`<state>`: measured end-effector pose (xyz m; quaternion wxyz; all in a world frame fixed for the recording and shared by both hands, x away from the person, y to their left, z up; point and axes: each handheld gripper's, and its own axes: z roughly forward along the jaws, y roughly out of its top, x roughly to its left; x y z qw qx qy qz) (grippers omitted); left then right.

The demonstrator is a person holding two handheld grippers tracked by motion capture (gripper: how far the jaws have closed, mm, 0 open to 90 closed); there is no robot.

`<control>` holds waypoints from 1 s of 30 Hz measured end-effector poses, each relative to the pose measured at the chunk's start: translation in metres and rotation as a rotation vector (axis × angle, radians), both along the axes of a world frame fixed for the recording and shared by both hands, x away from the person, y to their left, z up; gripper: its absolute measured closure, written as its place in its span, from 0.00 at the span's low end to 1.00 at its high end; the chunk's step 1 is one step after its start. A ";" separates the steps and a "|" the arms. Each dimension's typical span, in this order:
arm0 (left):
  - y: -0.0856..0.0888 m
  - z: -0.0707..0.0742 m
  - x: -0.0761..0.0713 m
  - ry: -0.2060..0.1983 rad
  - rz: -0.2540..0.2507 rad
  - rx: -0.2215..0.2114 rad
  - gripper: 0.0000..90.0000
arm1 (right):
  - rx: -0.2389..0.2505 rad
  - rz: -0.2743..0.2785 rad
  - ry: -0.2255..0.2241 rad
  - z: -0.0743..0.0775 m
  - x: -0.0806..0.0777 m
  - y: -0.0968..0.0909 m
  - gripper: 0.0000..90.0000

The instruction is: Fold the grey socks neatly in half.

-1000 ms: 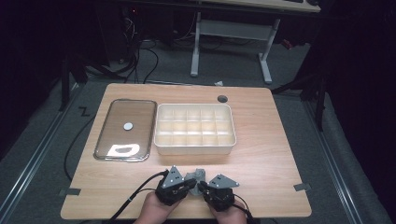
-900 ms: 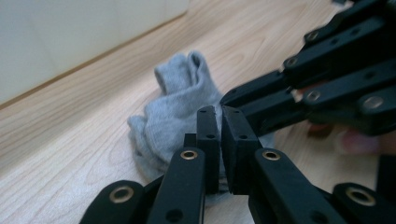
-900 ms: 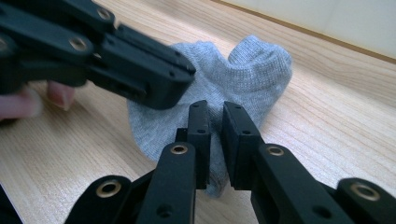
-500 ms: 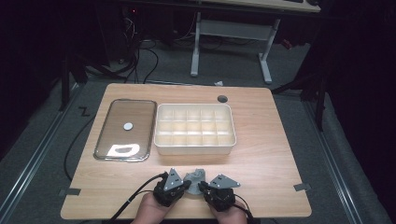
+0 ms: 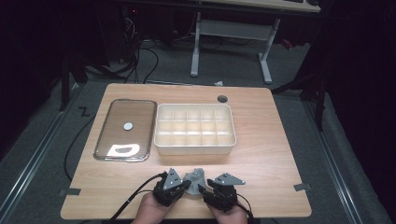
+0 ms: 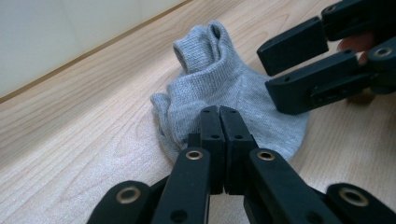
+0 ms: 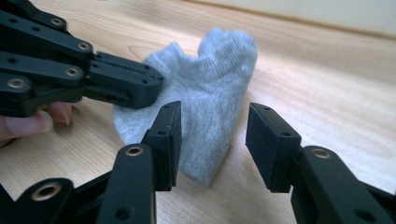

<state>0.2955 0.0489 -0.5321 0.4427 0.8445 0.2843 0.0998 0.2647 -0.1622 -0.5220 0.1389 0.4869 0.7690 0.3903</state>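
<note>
- a small grey knitted sock [image 5: 194, 176] lies bunched on the near edge of the light wooden table [image 5: 266, 154], between the two grippers and well short of the cream plastic compartment box [image 5: 195, 129].
- the step in hand looks like folding or bundling the sock: one gripper pins an edge while the other takes a fresh hold.
- to do it well, the pinned edge should stay low against the wood so the fabric does not slide while the other jaws move in.
- the free jaws should straddle the raised fold squarely and close on both layers, not on the loose cuff that stands up at the far side.
- a shallow bite risks catching one layer only; i judge a deeper reach is safer.
- the left gripper [image 6: 219, 140] has its jaws together, pinching the near edge of the sock; almost no gap shows between the pads.
- the right gripper [image 7: 212, 140] has just been opening; its jaws stand apart with the sock's upright fold between them, one pad close to the cloth but not pressing.
- in the right gripper view the left gripper's black jaws bite the sock's other side.
- a glass-topped metal tray lid [image 5: 125, 129] rests to the left of the box, untouched.
</note>
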 end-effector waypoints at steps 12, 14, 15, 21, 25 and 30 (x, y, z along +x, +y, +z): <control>0.000 0.000 -0.001 -0.012 -0.003 0.012 0.99 | 0.057 0.017 0.069 -0.007 0.006 0.004 0.76; -0.001 0.000 -0.002 -0.016 -0.002 0.012 0.99 | 0.043 0.023 0.052 -0.006 0.004 0.005 0.84; -0.001 0.000 -0.002 -0.016 -0.002 0.012 0.99 | 0.021 0.026 0.041 -0.004 0.003 0.007 0.87; -0.001 0.000 -0.003 -0.025 -0.005 0.019 0.99 | -0.001 0.037 0.015 0.005 0.001 0.010 0.89; -0.001 0.000 -0.003 -0.026 -0.005 0.019 0.99 | -0.010 0.048 -0.013 0.011 -0.003 0.014 0.89; -0.002 0.000 -0.003 -0.026 -0.006 0.021 1.00 | -0.030 0.067 -0.037 0.016 -0.006 0.022 0.89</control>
